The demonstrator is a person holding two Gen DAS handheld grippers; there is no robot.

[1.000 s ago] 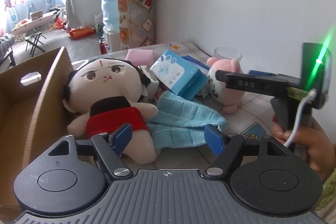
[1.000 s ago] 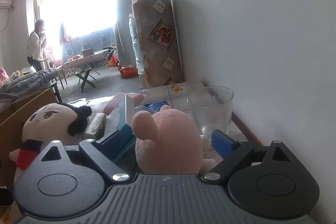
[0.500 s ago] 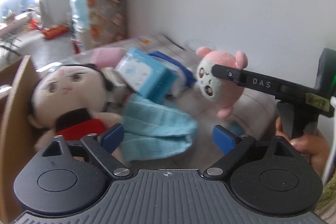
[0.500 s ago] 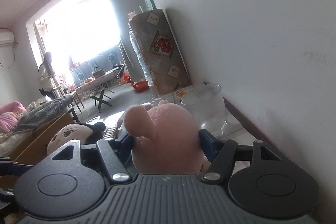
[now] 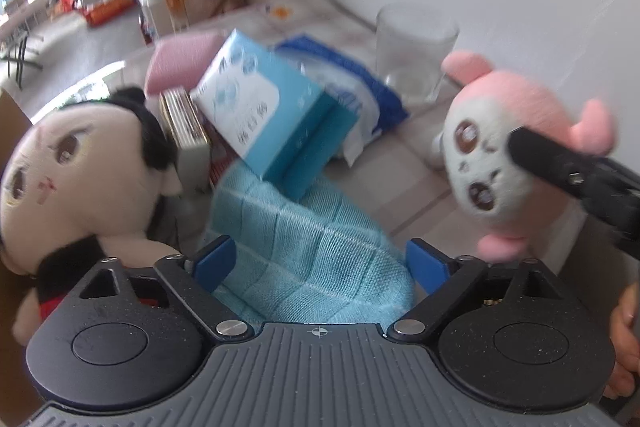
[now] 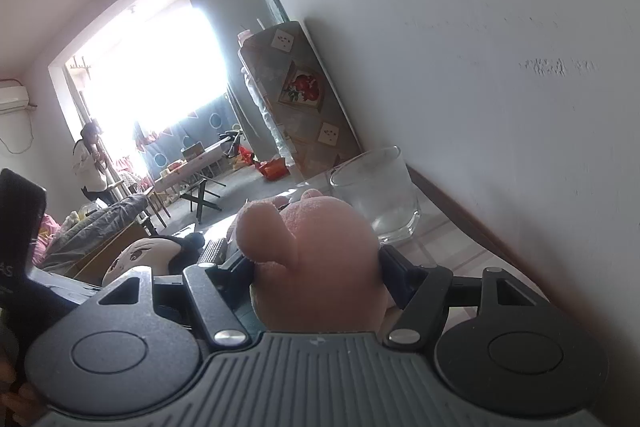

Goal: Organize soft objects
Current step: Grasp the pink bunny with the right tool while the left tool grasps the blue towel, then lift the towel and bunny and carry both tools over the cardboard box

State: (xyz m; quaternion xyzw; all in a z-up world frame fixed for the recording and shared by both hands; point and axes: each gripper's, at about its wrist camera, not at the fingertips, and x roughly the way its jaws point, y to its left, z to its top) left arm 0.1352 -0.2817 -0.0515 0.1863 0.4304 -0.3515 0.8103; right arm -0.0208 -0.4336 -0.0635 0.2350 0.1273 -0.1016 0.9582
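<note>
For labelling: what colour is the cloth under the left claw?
Light blue cloth, waffle-checked; clearest in the left wrist view.

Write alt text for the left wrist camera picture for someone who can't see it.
The open left claw hangs over a light blue waffle-weave cloth, its blue pads either side of it. To the right, the right claw's black finger presses a pink and white plush toy; a black-haired doll in red lies left.

The left gripper, fingers just closing slightly, stands wide apart; the right gripper is clamped.
</note>
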